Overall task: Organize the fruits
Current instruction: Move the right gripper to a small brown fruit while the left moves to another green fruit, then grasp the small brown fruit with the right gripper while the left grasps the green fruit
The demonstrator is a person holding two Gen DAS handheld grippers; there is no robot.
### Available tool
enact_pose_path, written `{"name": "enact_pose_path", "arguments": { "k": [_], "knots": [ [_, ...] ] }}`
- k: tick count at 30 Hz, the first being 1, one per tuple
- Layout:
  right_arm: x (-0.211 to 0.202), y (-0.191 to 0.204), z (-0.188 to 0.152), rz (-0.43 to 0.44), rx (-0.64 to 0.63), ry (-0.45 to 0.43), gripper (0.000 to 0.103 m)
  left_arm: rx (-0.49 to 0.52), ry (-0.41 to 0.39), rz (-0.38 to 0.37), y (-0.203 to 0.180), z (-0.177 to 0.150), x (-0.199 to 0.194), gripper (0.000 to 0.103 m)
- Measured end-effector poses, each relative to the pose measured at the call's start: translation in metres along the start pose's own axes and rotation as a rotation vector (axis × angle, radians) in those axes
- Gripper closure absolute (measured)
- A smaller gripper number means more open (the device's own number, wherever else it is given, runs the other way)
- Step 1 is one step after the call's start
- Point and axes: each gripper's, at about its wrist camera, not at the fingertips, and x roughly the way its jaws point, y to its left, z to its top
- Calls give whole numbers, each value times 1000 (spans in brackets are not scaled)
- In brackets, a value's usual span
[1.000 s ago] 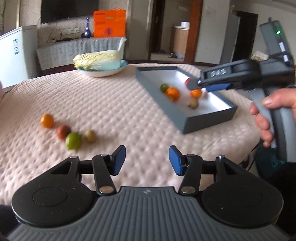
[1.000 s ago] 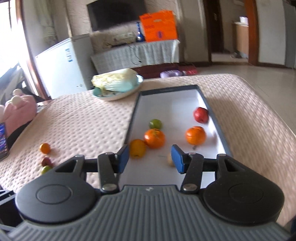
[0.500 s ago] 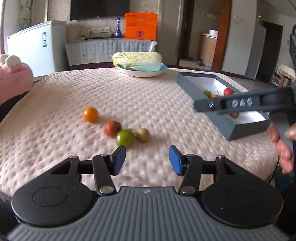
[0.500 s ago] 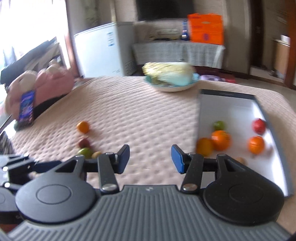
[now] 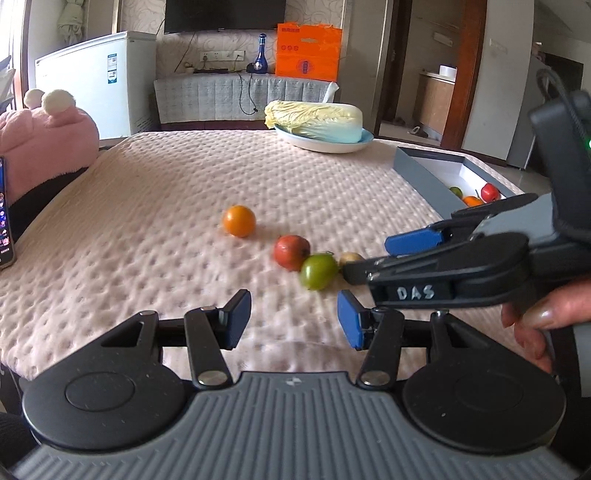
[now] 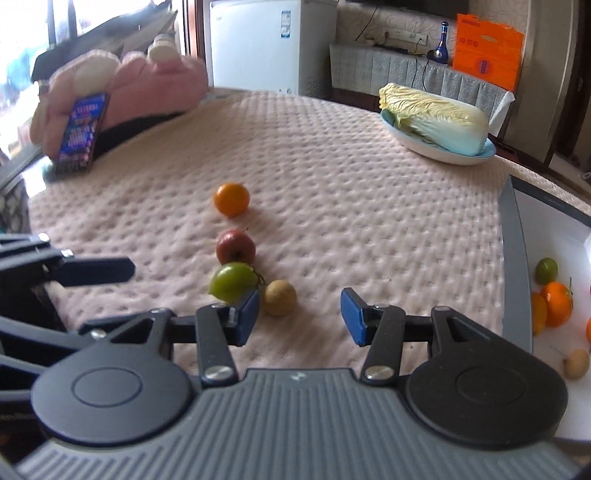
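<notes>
Showing only rightward: tan fruit point(image 6: 578, 363) inside tray point(image 6: 513, 266)

A home living room: wall television point(image 5: 224, 14) at top centre, white freezer point(image 5: 98, 83) upper left, cloth-covered table point(image 5: 184, 206).

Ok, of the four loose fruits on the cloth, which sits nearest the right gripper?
The small tan fruit, last in the row beside the green one, just ahead of the open right gripper.

Left tool point(image 5: 293, 318): black arms, blue pads, silver screws, ribbed grey body. Right tool point(image 6: 299, 318): same, "DAS" marking.
</notes>
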Motion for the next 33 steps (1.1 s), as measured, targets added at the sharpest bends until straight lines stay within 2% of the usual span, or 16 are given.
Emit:
{"name": "enact_pose_path", "arguments": {
  "k": [6,7,8,10,11,12,18,25,30,33],
  "knots": [
    [14,-1,4,-12,8,16,53,-18,1,-13,5,2,5,45],
    [16,-1,4,-6,12,23,55,-17,0,-14,4,2,6,45],
    [17,-1,4,0,15,21,62,-19,-1,-12,4,2,6,45],
    [17,-2,5,7,19,21,66,-25,5,-18,5,3,8,45],
    [17,-2,5,7,21,22,75,-24,5,-18,4,3,9,45],
    [16,-3,5,10,20,23,78,-20,5,-21,2,3,10,45],
    [2,-19,0,-29,46,30,78,16,5,-48,-11,8,19,45],
    [-24,-41,-14,-50,62,22,78,5,59,-14,-23,11,49,52],
    [-32,-51,-22,-63,66,27,78,-6,47,4,-29,16,65,52],
    [-34,-55,-23,-67,78,22,78,-6,36,31,-32,19,71,65]
  ]
}}
